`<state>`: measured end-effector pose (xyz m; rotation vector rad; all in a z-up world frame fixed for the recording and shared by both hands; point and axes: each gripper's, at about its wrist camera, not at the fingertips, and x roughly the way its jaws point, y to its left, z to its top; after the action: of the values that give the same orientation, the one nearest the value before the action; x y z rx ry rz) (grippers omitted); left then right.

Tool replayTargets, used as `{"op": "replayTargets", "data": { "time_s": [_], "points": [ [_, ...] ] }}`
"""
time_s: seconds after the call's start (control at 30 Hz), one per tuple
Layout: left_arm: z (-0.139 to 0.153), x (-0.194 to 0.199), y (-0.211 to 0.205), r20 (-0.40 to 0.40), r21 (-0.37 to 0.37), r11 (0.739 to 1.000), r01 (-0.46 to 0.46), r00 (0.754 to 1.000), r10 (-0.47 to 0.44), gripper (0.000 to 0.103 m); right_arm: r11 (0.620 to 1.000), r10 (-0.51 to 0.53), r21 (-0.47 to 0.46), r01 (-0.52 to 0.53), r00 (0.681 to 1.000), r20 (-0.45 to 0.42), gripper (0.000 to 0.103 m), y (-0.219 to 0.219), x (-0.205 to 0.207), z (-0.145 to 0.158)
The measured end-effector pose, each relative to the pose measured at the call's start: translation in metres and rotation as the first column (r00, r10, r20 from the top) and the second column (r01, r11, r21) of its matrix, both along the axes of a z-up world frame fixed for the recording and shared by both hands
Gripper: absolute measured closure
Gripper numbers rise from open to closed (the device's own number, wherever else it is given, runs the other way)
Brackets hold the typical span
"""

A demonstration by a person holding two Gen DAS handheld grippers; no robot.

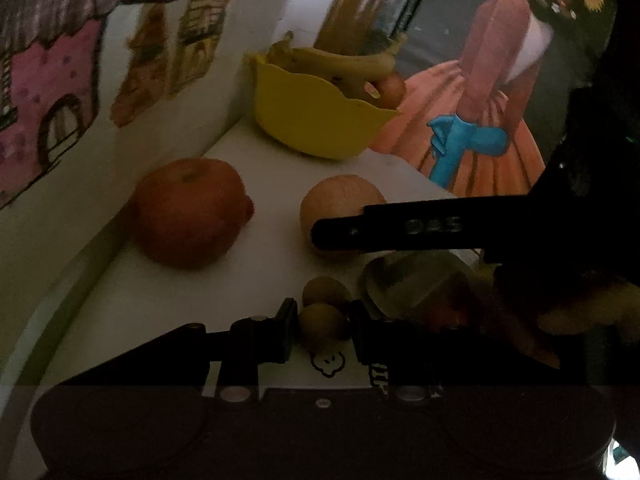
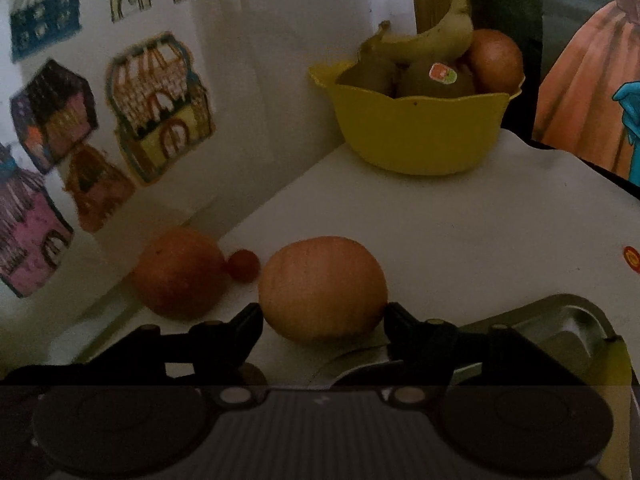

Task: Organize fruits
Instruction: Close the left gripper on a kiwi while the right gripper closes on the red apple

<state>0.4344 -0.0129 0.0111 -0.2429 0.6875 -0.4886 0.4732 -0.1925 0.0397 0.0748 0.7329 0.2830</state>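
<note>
The left claw [image 1: 323,330] is pinching a small brown fruit [image 1: 323,326]. Its two black fingers press on the fruit's sides. Another small brown fruit [image 1: 326,291] sits just behind it, touching it. They lie on the white counter [image 1: 256,280], and a clear, see-through thing [image 1: 416,284] lies just to the right of them.

The right claw [image 2: 323,320] is closed around a pale orange apple [image 2: 322,286]. One black finger touches its left side and the other touches its right side, so the claw is pinching the apple. The apple sits on the counter. In the left view, a finger [image 1: 400,226] of the right claw crosses in front of this same apple.

To the left of the apple, close to the wall, sits a bigger red apple [image 2: 178,274]. A tiny red fruit [image 2: 243,265] sits beside it, between the two apples.

At the back of the counter stands a yellow bowl [image 2: 416,132]. Inside it are a banana [image 2: 432,38], a kiwi with a sticker [image 2: 436,80] and a round orange-red fruit [image 2: 494,62].

Drawings of houses [image 2: 160,104] hang on the white wall. A shiny metal tray [image 2: 568,328] is near the right claw, low on the right.
</note>
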Motion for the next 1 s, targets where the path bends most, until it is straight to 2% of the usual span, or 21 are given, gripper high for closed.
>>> {"op": "replayTargets", "data": {
  "time_s": [0.13,0.37,0.57,0.8,1.0],
  "points": [
    [0.001,-0.002,-0.001,0.006,0.006,1.0,-0.002,1.0,0.002,0.073,1.0,0.001,0.013,-0.002,0.999,0.05,0.034,-0.002,-0.006,0.008],
    [0.0,-0.001,-0.001,0.006,0.004,1.0,-0.003,1.0,0.003,0.073,0.999,0.033,-0.045,-0.03,0.997,0.072,0.034,0.004,-0.006,0.01],
    [0.0,-0.001,-0.001,0.008,0.009,1.0,-0.003,1.0,0.003,0.073,0.999,0.044,-0.021,-0.043,0.998,0.044,0.032,0.007,0.01,0.007],
    [0.0,0.001,0.0,0.008,0.011,1.0,-0.008,1.0,0.008,0.073,0.996,0.067,-0.053,-0.066,0.997,0.032,0.031,0.021,0.027,0.001],
    [0.0,0.0,-0.001,0.01,0.013,1.0,-0.009,1.0,0.009,0.073,0.996,0.068,-0.056,-0.069,0.997,-0.021,0.032,0.022,0.04,-0.011]
  ]
}}
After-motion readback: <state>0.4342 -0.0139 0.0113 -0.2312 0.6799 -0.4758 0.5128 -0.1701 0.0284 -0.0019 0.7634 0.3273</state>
